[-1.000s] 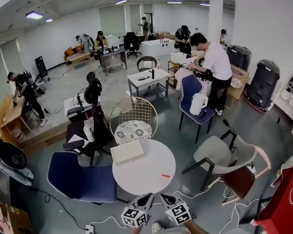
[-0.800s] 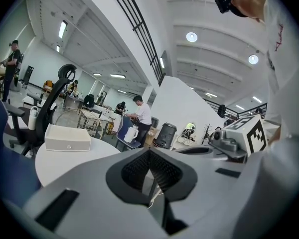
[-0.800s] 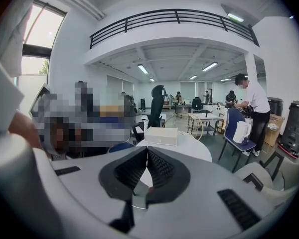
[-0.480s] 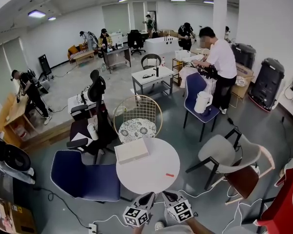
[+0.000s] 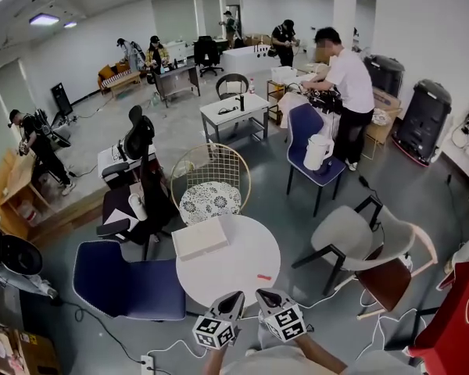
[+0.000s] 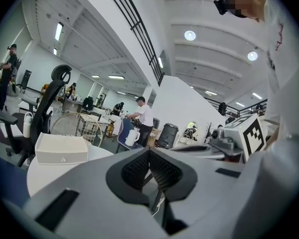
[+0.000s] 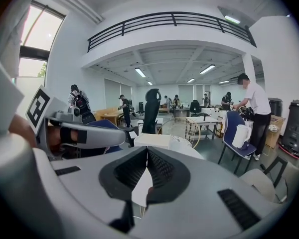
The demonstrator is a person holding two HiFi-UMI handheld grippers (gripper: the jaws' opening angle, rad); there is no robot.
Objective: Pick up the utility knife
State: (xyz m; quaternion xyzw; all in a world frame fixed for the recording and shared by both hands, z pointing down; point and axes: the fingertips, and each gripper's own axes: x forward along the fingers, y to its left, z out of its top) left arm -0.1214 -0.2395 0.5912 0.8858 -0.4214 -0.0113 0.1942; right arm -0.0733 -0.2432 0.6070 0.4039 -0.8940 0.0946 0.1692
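Ahead stands a round white table (image 5: 246, 244), white box (image 5: 200, 238) on its far-left part; left gripper (image 5: 233, 298) and right gripper (image 5: 266, 294) hover at the near rim, each with jaws pressed together on nothing. The utility knife (image 5: 264, 276), small and red, lies flat near the near-right edge, just beyond the right gripper. Likely risk: jaws arriving unopened would shove the thin knife off that edge instead of straddling it.

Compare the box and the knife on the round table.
The box is white, the knife red-orange. The box is big and blocky, the knife small and thin. The box sits at the far left, the knife at the near right. Both lie on the table.
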